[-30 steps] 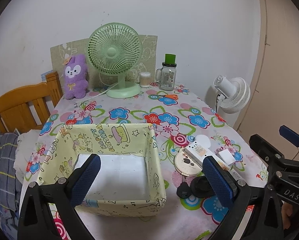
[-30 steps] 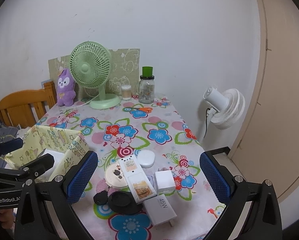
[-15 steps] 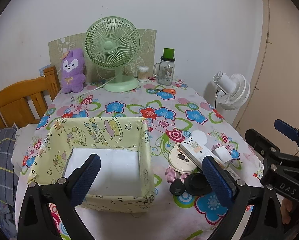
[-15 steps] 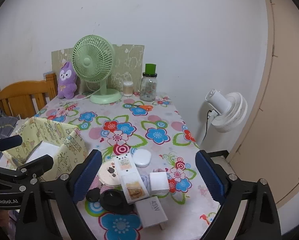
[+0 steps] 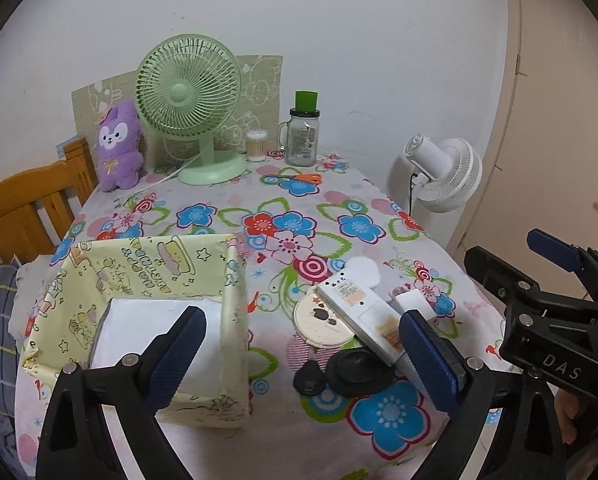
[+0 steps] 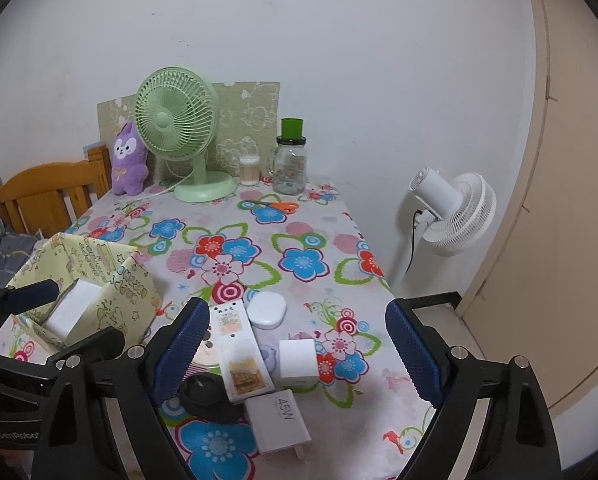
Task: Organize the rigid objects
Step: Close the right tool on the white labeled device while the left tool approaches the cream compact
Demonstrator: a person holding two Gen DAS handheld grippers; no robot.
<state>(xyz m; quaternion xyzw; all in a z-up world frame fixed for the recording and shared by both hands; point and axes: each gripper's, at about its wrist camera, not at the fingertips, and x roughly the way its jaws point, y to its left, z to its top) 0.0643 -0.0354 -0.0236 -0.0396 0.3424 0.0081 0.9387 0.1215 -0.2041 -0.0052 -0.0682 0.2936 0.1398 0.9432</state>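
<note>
A yellow patterned fabric box (image 5: 139,276) with a white floor stands open on the flowered table. To its right lies a pile: a white remote (image 5: 359,320) over a round cream compact (image 5: 319,320), a black disc (image 5: 359,372), a black key fob (image 5: 309,378), a white cube (image 5: 413,304) and a white oval case (image 5: 363,272). My left gripper (image 5: 301,332) hovers between the box and the pile, its jaws closing on nothing. My right gripper (image 6: 297,320) hangs over the remote (image 6: 239,352), the cube (image 6: 297,362) and a 45W charger (image 6: 279,420), closing, nothing gripped.
At the back stand a green desk fan (image 5: 187,92), a purple plush (image 5: 117,144), a cotton swab pot (image 5: 257,146) and a glass jar (image 5: 303,136), with orange scissors (image 5: 299,178) in front. A white floor fan (image 6: 451,208) stands past the right edge, a wooden chair (image 5: 23,208) on the left.
The left gripper has slid right, from over the box toward the pile. Both pairs of jaws stand narrower than a second ago, the right pair more so.
</note>
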